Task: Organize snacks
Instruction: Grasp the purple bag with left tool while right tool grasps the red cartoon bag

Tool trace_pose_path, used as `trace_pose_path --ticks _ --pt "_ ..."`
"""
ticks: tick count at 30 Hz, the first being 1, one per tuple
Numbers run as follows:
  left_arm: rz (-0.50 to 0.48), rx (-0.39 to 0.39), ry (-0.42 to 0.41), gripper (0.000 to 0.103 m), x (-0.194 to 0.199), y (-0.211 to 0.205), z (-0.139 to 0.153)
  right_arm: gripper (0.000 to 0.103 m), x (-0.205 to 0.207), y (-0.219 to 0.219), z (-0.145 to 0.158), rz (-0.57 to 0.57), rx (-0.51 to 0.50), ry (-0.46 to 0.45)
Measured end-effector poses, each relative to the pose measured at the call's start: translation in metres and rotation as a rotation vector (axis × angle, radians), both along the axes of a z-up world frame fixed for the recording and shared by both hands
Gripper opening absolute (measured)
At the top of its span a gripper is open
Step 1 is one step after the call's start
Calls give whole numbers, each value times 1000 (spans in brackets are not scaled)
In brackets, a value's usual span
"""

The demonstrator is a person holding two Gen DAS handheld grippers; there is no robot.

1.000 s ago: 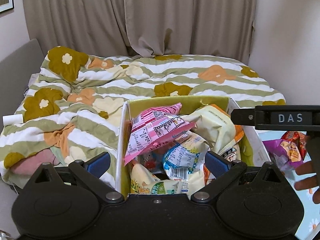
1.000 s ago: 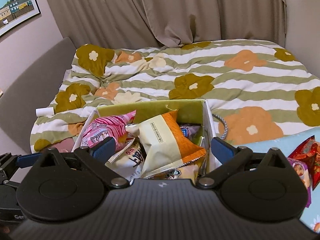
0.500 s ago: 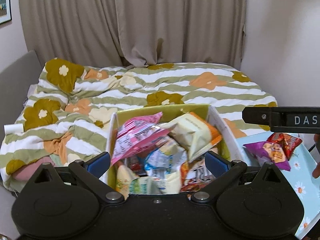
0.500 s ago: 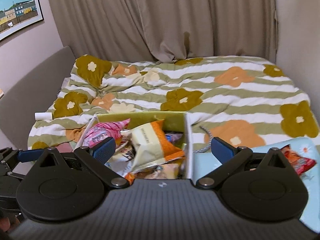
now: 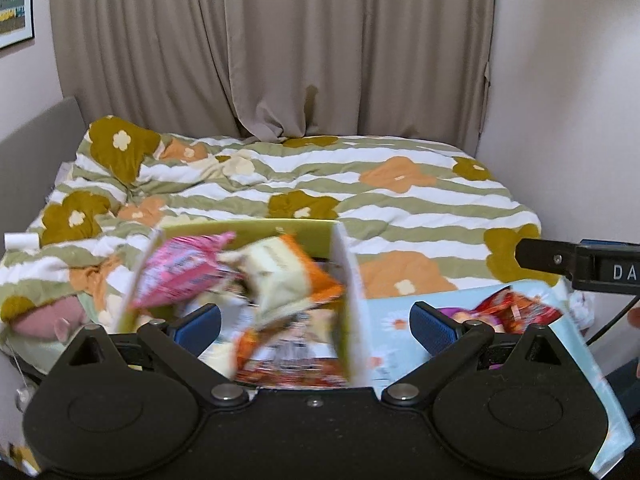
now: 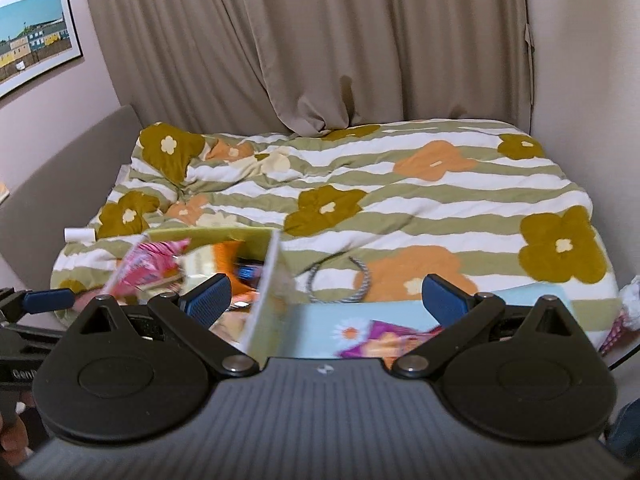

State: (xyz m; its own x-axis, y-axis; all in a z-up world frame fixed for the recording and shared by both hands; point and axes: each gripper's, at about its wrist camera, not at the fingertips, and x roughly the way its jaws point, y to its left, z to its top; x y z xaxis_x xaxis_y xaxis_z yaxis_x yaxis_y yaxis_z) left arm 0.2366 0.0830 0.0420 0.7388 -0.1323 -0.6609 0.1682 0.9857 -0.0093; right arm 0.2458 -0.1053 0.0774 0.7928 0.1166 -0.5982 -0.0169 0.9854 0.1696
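A yellow-green box (image 5: 343,256) full of snack bags stands at the near edge of the bed; a pink bag (image 5: 176,272) and a cream-and-orange bag (image 5: 288,272) stick out on top. My left gripper (image 5: 315,324) hangs open above the box's right half, holding nothing. To the right, a purple bag (image 6: 384,340) and a red bag (image 5: 516,312) lie on a light blue flowered surface (image 5: 392,344). My right gripper (image 6: 326,300) is open and empty, between the box (image 6: 264,280) and the purple bag. The near items are blurred.
A bed with a striped flowered duvet (image 5: 360,184) fills the middle, with curtains (image 5: 280,48) behind. A grey cord loop (image 6: 340,284) lies on the duvet right of the box. A white roll (image 5: 20,241) sits at the bed's left edge. The right gripper's black body (image 5: 576,268) shows at right.
Both grippers have pulled back and swung right. The box has slid to the left in both views and more of the blue surface with its bags shows. Both stay open.
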Motion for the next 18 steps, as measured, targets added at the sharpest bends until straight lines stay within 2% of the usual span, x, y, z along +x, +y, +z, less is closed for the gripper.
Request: trace_pose_path --ticks 9,18 --pt "10 -38 88 102 4 -92 -28 103 -1 -102 -11 38 -19 30" --pt "-9 24 151 102 49 -147 -62 103 35 -167 -53 60 25 150"
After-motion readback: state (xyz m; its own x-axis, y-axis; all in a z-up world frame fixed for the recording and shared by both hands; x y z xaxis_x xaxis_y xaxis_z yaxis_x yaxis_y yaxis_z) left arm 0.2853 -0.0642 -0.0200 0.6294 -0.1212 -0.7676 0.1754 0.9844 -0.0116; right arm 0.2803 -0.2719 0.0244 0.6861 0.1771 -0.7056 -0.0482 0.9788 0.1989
